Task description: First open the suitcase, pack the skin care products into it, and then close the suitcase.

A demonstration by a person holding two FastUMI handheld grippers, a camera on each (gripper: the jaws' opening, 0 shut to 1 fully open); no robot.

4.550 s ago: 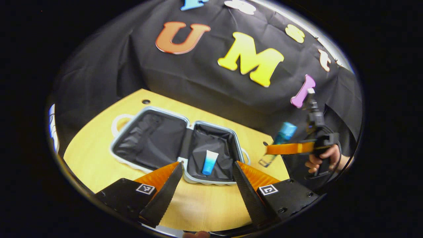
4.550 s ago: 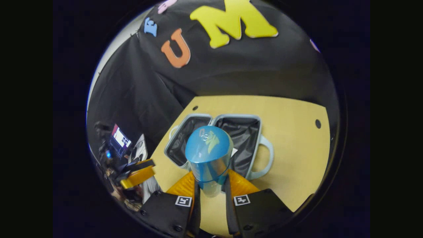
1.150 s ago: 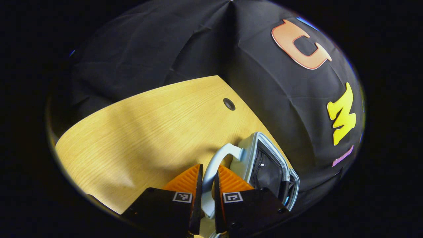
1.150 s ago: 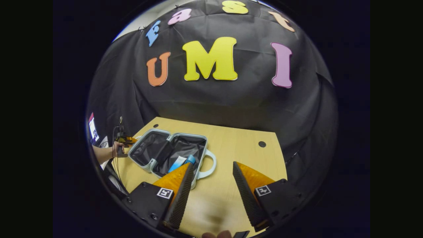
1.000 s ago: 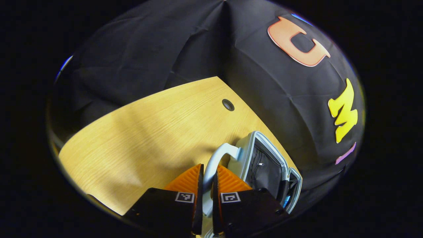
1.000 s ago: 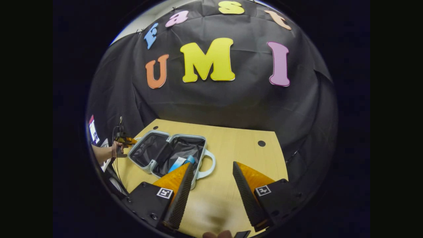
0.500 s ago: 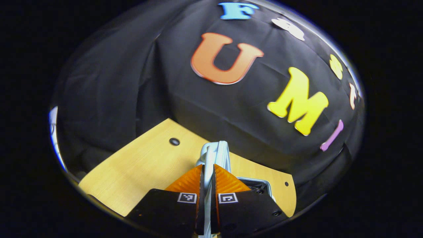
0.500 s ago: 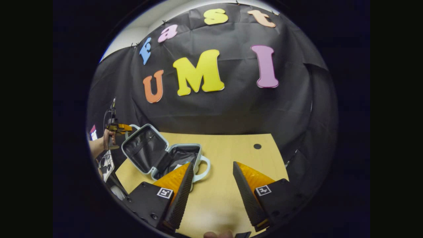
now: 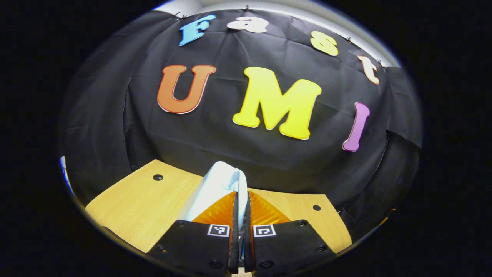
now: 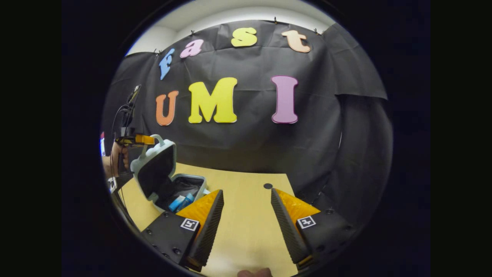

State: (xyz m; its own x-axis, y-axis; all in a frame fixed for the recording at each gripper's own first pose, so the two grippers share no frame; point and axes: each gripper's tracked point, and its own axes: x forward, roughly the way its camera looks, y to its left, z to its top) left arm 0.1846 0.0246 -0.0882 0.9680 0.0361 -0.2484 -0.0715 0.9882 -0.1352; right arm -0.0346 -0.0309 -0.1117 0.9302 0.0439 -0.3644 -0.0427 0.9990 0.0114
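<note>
A: Starting at the left, what is there?

B: In the right gripper view, a hand [image 10: 115, 154] holds the left gripper [image 10: 148, 140] up by the booth wall. Its orange fingers are pinched on the handle [image 10: 155, 137] at the top of the suitcase lid [image 10: 155, 166].

A: And the lid?

B: It is raised, standing nearly upright with its dark lining facing the lower shell [image 10: 184, 188], which lies flat on the wooden table [image 10: 246, 215].

A: Are the skin care products packed?

B: Yes, 2 blue tubes [image 10: 181, 202] lie side by side inside the lower shell, near its front edge.

A: What does the left gripper view add?

B: The left gripper [image 9: 240, 207] has both fingers clamped on the pale handle [image 9: 241, 188], and the light blue outer shell of the lid [image 9: 209, 192] rises just beyond the fingers.

A: And further right?

B: The right gripper [image 10: 244, 204] hangs over bare table with its 2 fingers spread wide and nothing between them. It is apart from the suitcase, which sits beyond its left finger.
</note>
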